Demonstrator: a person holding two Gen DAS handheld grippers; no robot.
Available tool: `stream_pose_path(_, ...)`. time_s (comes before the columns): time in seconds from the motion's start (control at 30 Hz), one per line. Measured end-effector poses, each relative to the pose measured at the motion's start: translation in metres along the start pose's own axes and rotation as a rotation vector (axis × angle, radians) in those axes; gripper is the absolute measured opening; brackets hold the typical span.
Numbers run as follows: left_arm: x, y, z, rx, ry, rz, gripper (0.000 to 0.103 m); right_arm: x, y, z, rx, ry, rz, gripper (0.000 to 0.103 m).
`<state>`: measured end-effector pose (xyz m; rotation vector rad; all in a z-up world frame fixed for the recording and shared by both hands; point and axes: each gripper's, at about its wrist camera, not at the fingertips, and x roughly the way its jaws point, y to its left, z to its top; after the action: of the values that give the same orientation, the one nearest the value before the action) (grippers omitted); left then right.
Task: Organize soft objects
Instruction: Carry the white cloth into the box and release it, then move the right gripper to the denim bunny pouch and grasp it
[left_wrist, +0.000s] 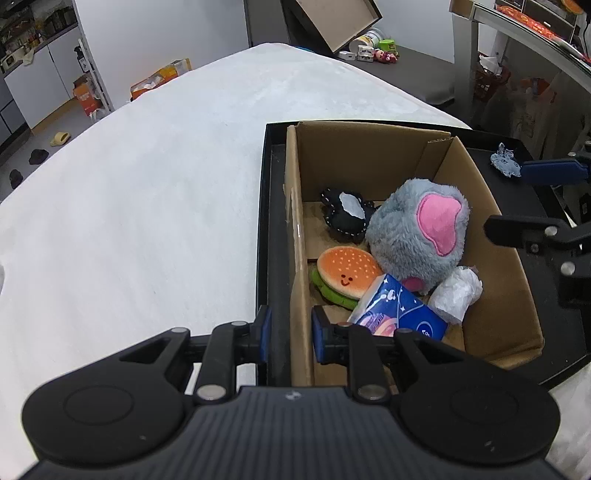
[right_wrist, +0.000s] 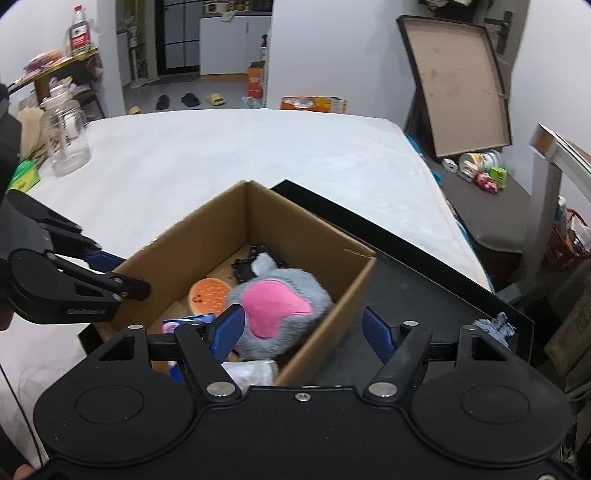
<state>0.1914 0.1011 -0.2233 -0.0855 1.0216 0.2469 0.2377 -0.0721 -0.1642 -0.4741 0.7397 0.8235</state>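
A cardboard box (left_wrist: 369, 162) stands in a black tray (left_wrist: 267, 206) on a white bed. In it lie a grey plush with a pink patch (left_wrist: 417, 236), a burger plush (left_wrist: 345, 275), a black felt toy (left_wrist: 345, 216), a blue packet (left_wrist: 399, 312) and a white wad (left_wrist: 458, 293). My left gripper (left_wrist: 290, 334) straddles the box's left wall, pads close to it. My right gripper (right_wrist: 303, 332) is open over the box's right wall, above the grey plush (right_wrist: 280, 314). A small blue fabric piece (right_wrist: 495, 326) lies on the tray (right_wrist: 424, 277).
A clear plastic bottle (right_wrist: 66, 140) stands on the bed at the far left in the right wrist view. A framed board (right_wrist: 458, 85) leans on the wall beside small toys (right_wrist: 480, 173) on the floor. Orange cartons (right_wrist: 314, 103) sit beyond the bed.
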Motion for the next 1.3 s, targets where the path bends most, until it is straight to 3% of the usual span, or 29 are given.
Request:
stream_pose_path(0.33,-0.003,-0.009,0.007,0.022,-0.006,0.028,0.026,0.005,-0.026,-0.011,0.058,-0.004,-0.042,0.07)
stream_pose_path(0.7,0.002,-0.021,0.015,0.039,0.003,0.063,0.05,0.016,-0.068,-0.03,0.176,-0.01,-0.103,0.07)
stream_pose_path(1.3,0.023,-0.047,0.032,0.091,0.015,0.127,0.064,0.069,-0.157,-0.066,0.33,-0.026,-0.273,0.07)
